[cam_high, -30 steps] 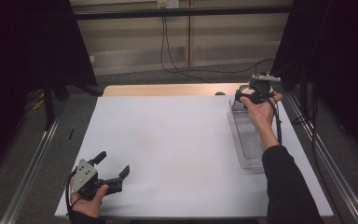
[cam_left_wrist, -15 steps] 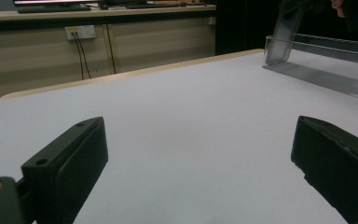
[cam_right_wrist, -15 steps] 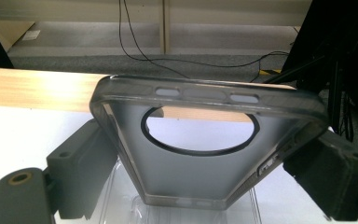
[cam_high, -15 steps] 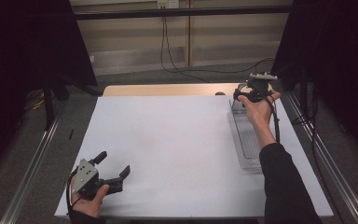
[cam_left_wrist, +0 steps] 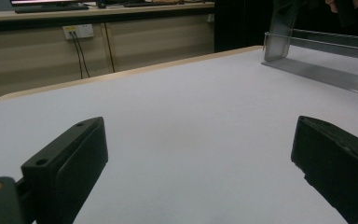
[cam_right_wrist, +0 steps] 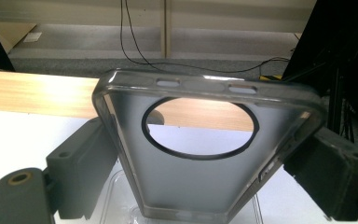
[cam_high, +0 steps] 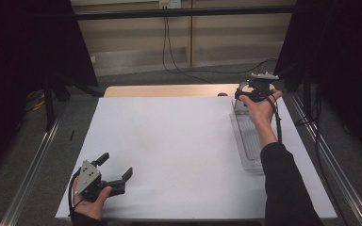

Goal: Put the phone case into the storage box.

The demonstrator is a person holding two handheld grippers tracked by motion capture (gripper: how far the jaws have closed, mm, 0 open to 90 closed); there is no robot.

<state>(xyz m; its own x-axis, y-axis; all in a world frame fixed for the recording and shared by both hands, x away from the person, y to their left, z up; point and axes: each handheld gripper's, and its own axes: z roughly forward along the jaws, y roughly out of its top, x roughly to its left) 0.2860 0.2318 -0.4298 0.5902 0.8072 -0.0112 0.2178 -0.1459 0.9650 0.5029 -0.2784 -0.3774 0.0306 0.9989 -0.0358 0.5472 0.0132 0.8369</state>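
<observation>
A translucent grey phone case (cam_right_wrist: 200, 158) with a round camera cutout stands upright between the jaws of my right gripper (cam_right_wrist: 205, 161), which is shut on its two long edges. In the high view the right gripper (cam_high: 250, 92) is at the table's far right, over the far end of a clear plastic tray (cam_high: 250, 146), and the case (cam_high: 239, 105) hangs below it. The case's lower end is at the tray; whether it touches is unclear. My left gripper (cam_high: 116, 165) rests open near the front left of the white table top (cam_high: 169, 141), with nothing between its jaws (cam_left_wrist: 200, 154).
The clear tray (cam_left_wrist: 326, 74) runs along the table's right side, with the case (cam_left_wrist: 279, 28) upright at its far end. A wooden strip (cam_high: 165, 90) borders the table's far edge. Cables hang behind the table, and metal rails flank both sides.
</observation>
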